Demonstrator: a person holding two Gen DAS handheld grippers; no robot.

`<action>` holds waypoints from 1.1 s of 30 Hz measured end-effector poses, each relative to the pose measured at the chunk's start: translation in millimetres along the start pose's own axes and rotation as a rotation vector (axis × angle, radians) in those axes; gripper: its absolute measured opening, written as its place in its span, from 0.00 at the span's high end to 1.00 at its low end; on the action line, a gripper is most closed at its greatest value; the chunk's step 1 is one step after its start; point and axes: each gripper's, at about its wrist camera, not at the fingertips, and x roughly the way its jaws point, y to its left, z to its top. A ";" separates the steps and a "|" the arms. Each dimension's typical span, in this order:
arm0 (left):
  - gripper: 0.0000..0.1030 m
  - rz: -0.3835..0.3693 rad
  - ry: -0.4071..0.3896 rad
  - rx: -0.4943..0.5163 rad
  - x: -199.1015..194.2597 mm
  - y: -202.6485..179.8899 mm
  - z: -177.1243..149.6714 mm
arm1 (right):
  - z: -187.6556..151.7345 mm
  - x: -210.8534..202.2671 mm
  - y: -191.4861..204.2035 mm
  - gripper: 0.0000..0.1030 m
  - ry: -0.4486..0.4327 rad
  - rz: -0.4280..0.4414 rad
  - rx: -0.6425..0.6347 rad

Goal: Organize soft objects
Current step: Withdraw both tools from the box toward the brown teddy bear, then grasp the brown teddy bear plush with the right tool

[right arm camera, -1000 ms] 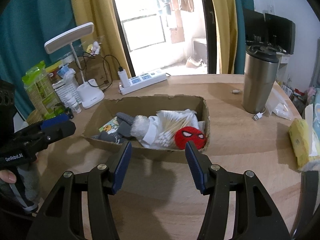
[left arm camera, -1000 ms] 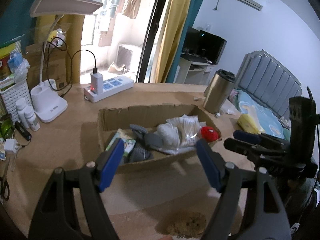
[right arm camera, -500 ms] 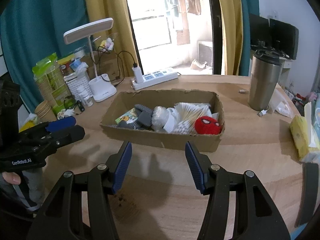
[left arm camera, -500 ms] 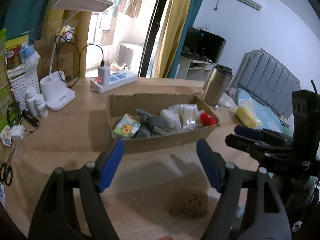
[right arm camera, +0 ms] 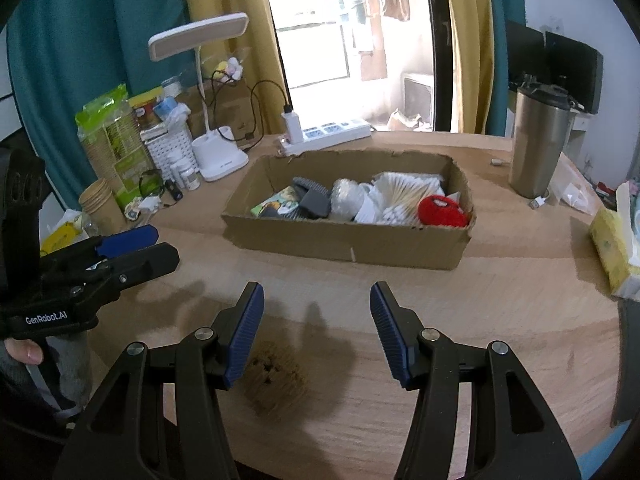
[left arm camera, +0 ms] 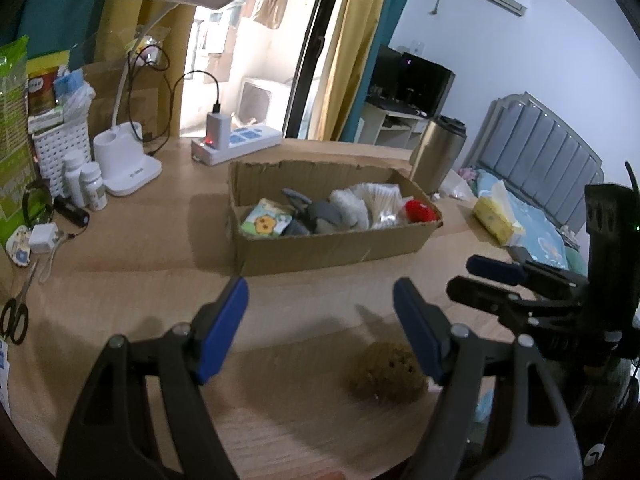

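Note:
A shallow cardboard box (left arm camera: 344, 246) (right arm camera: 340, 242) sits mid-table and holds a red plush (right arm camera: 442, 211), a bag of cotton swabs (right arm camera: 404, 196), a grey item (right arm camera: 314, 202) and a small cartoon packet (left arm camera: 266, 222). A brown fuzzy soft toy (left arm camera: 386, 372) (right arm camera: 276, 380) lies on the table near the front edge, outside the box. My left gripper (left arm camera: 320, 320) hovers open above the table, the toy just under its right finger. My right gripper (right arm camera: 316, 320) is open too, with the toy below its left finger. Nothing is held by either.
A desk lamp (right arm camera: 218, 160), power strip (right arm camera: 332, 132), bottles and snack bags crowd the table's left back. A steel tumbler (right arm camera: 538, 144) stands at the right back, a yellow tissue pack (right arm camera: 612, 248) at the right edge. Scissors (left arm camera: 16, 312) lie far left.
Both grippers have pulled back from the box toward the table's front edge. The brown toy has come fully into view beneath them. Neither gripper's opening has changed.

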 end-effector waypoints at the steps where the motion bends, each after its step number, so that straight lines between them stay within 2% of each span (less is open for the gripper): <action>1: 0.26 0.000 0.001 -0.001 -0.1 1.0 -1.9 | -1.9 1.2 1.5 0.43 0.004 0.001 0.000; 18: 0.26 0.008 0.063 -0.036 7.0 14.5 -42.1 | -44.2 31.5 25.6 0.43 0.123 0.028 -0.036; 27: 0.26 0.010 0.088 -0.047 17.8 17.7 -43.0 | -55.4 53.5 23.4 0.43 0.207 -0.002 -0.072; 33: 0.26 0.015 0.110 -0.049 28.6 18.6 -40.1 | -50.7 56.1 8.7 0.43 0.189 -0.035 -0.056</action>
